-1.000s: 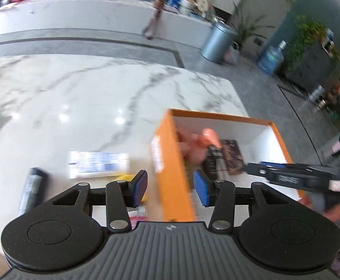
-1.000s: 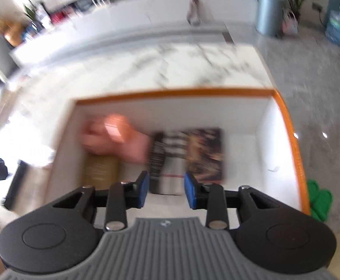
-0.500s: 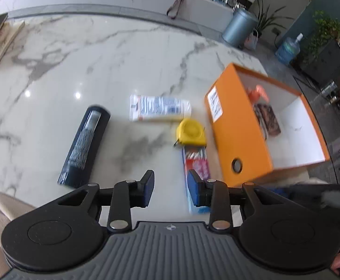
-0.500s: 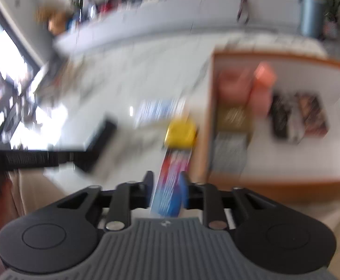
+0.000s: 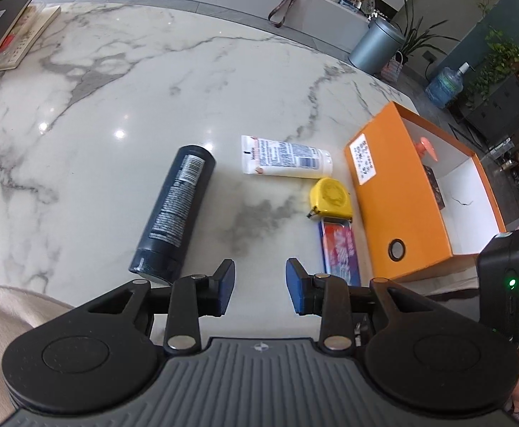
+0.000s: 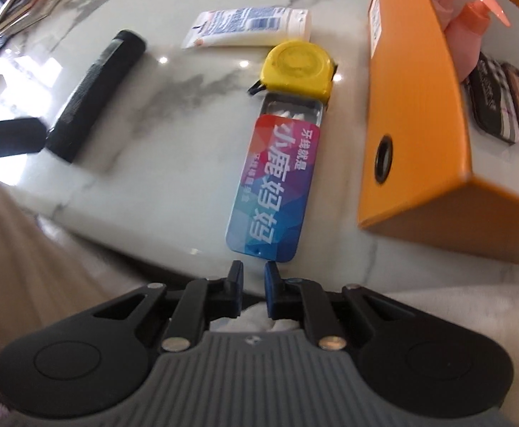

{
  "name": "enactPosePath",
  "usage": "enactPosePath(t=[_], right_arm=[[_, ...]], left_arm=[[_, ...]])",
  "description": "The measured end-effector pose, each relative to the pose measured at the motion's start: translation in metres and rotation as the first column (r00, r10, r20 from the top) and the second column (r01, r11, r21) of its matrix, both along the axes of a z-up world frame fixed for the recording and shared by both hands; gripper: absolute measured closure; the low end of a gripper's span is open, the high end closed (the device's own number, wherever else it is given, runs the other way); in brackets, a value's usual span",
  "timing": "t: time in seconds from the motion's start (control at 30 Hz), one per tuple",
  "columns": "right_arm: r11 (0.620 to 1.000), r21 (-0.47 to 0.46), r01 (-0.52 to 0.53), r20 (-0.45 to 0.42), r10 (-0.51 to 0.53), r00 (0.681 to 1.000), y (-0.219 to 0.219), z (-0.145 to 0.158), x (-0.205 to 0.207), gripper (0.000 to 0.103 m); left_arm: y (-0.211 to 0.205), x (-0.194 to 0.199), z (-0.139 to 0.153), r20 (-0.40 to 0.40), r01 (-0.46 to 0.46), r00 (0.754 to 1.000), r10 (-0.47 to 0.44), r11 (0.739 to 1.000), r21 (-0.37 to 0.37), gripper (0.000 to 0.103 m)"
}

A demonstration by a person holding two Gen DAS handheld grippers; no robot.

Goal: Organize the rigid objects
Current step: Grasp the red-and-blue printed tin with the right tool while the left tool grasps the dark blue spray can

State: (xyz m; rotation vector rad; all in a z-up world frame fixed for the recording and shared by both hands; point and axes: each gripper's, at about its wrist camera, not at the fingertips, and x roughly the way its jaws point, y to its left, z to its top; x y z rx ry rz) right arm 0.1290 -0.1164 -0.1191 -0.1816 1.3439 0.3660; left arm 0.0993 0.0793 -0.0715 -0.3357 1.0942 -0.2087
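Note:
On the marble table lie a dark cylindrical bottle (image 5: 174, 210), a white tube (image 5: 286, 156), a yellow tape measure (image 5: 331, 196) and a colourful flat tin (image 5: 340, 249). An orange box (image 5: 398, 192) stands to their right and holds a pink pump bottle (image 6: 469, 39) and dark tins (image 6: 501, 103). My left gripper (image 5: 258, 291) is open and empty, above the table's near edge. My right gripper (image 6: 253, 284) is empty, its jaws a narrow gap apart, just short of the colourful tin (image 6: 277, 185). The tape measure (image 6: 298, 67), tube (image 6: 248, 26) and dark bottle (image 6: 95, 92) lie beyond it.
A stack of books (image 5: 6, 35) lies at the table's far left. Beyond the table are a counter, a grey bin (image 5: 375, 49), a water jug (image 5: 444, 85) and plants. The person's beige clothing (image 6: 28, 267) fills the lower left.
Both grippers have pulled back from over the orange box to the table's near edge. The right gripper's jaws have narrowed and it now faces the colourful tin.

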Motion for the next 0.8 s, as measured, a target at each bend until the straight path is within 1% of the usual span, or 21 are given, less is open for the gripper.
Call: enactPosePath(t=[0.07,0.13,0.17,0.27,0.37,0.4,0.47,0.53,0.57,0.63,0.7,0.8], right_arm=[[1.0,-0.02,0.01,0.054,-0.009,0.998,0.002,0.004,0.005,0.091],[0.999,-0.032,0.022,0.056,-0.02,0.998,0.004,0.004,0.011,0.091],[0.999,-0.034,0.025,0.051,-0.023,0.998,0.004,0.004,0.013,0.091],[0.999,-0.041,0.027,0.028,-0.026,0.999,0.006,0.002,0.02,0.09],[0.998,-0.05,0.023,0.024,-0.022,0.999,0.013,0.0,0.023,0.09],[0.998,-0.049,0.024,0.023,-0.023,0.999,0.014,0.0,0.024,0.09],[0.999,-0.043,0.021,0.019,-0.02,1.0,0.017,0.003,0.027,0.09],[0.999,-0.045,0.002,0.025,-0.001,1.0,0.021,0.007,0.027,0.088],[0.998,-0.062,-0.01,0.035,0.012,0.999,0.024,0.011,0.026,0.083],[0.997,-0.071,-0.034,0.068,0.038,0.997,0.028,0.021,0.023,0.076],[0.997,-0.064,-0.036,0.11,0.043,0.993,0.031,0.033,0.019,0.076],[0.995,-0.102,-0.022,0.189,0.041,0.981,0.039,0.04,0.02,0.075]], left_arm=[[0.005,0.004,0.0,0.012,-0.001,1.0,0.0,1.0,0.015,0.064],[0.009,0.008,0.0,0.031,0.0,1.0,-0.002,0.999,0.044,0.064],[0.011,0.011,0.001,0.038,0.002,0.999,-0.004,0.998,0.06,0.062],[0.019,0.022,-0.001,0.057,0.003,0.998,-0.01,0.993,0.119,0.056],[0.024,0.034,-0.005,0.073,0.001,0.997,-0.016,0.981,0.196,0.04],[0.025,0.039,-0.008,0.064,0.01,0.998,-0.024,0.978,0.21,0.039],[0.028,0.048,-0.017,0.035,0.031,0.999,-0.039,0.978,0.207,0.039],[0.032,0.055,-0.027,-0.003,0.037,0.999,-0.037,0.983,0.178,0.039],[0.033,0.058,-0.032,-0.025,0.04,0.999,-0.037,0.986,0.162,0.039],[0.033,0.063,-0.039,-0.051,0.044,0.998,-0.037,0.989,0.138,0.039],[0.032,0.067,-0.043,-0.068,0.048,0.997,-0.039,0.99,0.131,0.039],[0.029,0.07,-0.048,-0.086,0.054,0.995,-0.042,0.989,0.14,0.04]])
